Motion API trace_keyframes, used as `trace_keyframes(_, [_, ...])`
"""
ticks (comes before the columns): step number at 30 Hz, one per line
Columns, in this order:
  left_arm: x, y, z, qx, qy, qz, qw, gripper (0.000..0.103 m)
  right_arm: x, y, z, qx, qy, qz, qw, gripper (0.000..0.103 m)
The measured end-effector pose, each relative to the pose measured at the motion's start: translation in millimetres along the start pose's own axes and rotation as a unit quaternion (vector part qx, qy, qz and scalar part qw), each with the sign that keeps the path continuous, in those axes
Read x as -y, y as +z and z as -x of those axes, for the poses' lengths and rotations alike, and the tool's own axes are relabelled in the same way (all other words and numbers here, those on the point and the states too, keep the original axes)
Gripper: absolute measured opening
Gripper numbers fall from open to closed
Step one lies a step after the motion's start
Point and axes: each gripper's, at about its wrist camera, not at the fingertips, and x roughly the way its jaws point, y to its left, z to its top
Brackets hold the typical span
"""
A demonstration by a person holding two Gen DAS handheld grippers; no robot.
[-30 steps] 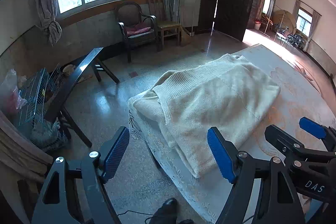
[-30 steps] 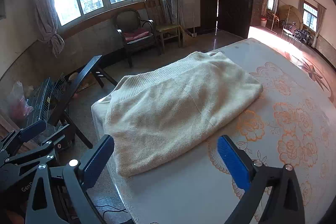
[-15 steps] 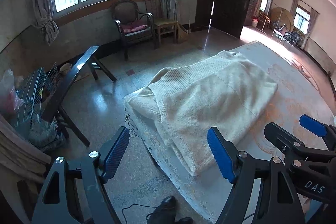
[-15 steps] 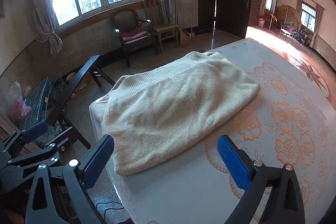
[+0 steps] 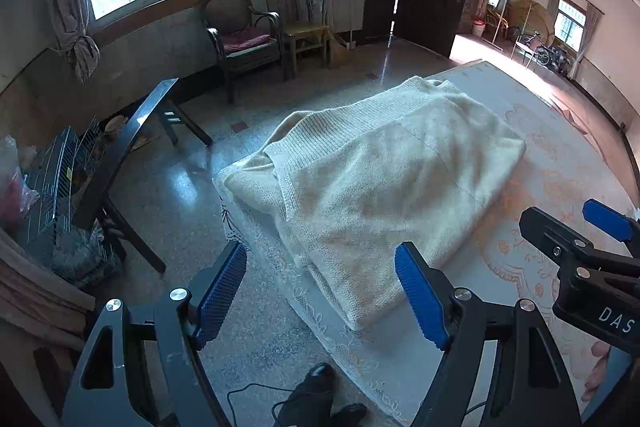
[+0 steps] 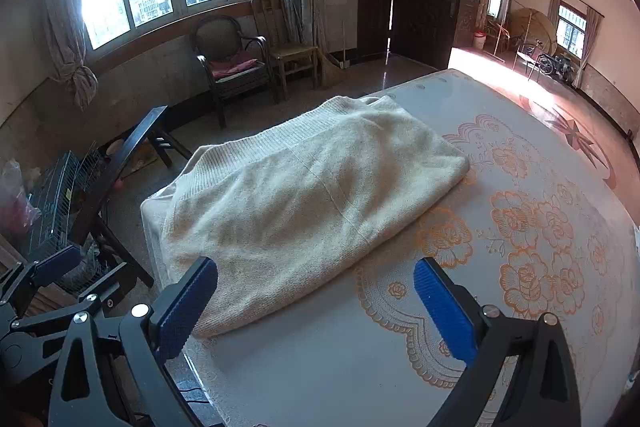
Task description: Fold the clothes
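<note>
A cream knitted sweater (image 5: 384,187) (image 6: 304,195) lies folded on the left corner of a table with a white cloth printed with orange flowers (image 6: 520,235) (image 5: 560,163). One part of it hangs over the table's left edge. My left gripper (image 5: 320,287) hovers open above the sweater's near corner, with nothing between its blue pads. My right gripper (image 6: 316,303) is held open over the near hem and the bare cloth, also holding nothing. Each gripper shows at the edge of the other's view.
A dark wooden bench (image 5: 120,155) and a wire rack (image 5: 56,179) stand on the floor to the left. Two chairs (image 6: 236,67) sit under the windows at the back. A dark shoe (image 5: 316,387) and a cable lie on the floor by the table's near edge.
Both views have shifted slightly, so the sweater sits a little higher and farther in each frame. The sweater has not moved and both grippers stay open.
</note>
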Motion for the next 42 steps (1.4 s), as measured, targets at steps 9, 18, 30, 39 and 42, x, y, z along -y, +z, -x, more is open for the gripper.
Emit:
trace_keyframes(9, [7.9,5.7,-10.6,-0.015,0.002,0.038,0.9992,0.078,17.4,8.1,-16.6,-0.025,-0.010,0.000,1.000,0.101])
trace_keyframes(18, [7.7,6.0,-21.4,-0.033,-0.006,0.056,0.9979,0.078,20.3,7.2,-21.2,-0.031,-0.009,-0.002,0.999,0.101])
trace_keyframes(30, [9.5,3.1,-20.1,-0.003,-0.030,0.062,0.9976,0.078,21.8,8.9,-25.8,-0.032,-0.006,-0.003,0.999,0.101])
trace_keyframes(39, [10.1,3.8,-22.7,0.005,-0.005,0.068,0.9977,0.078,30.3,10.6,-26.7,-0.029,-0.008,-0.011,0.999,0.101])
trace_keyframes(42, [11.1,3.9,-23.9,0.003,-0.009,0.068,0.9976,0.078,32.6,10.4,-27.8,-0.030,-0.009,-0.013,0.999,0.101])
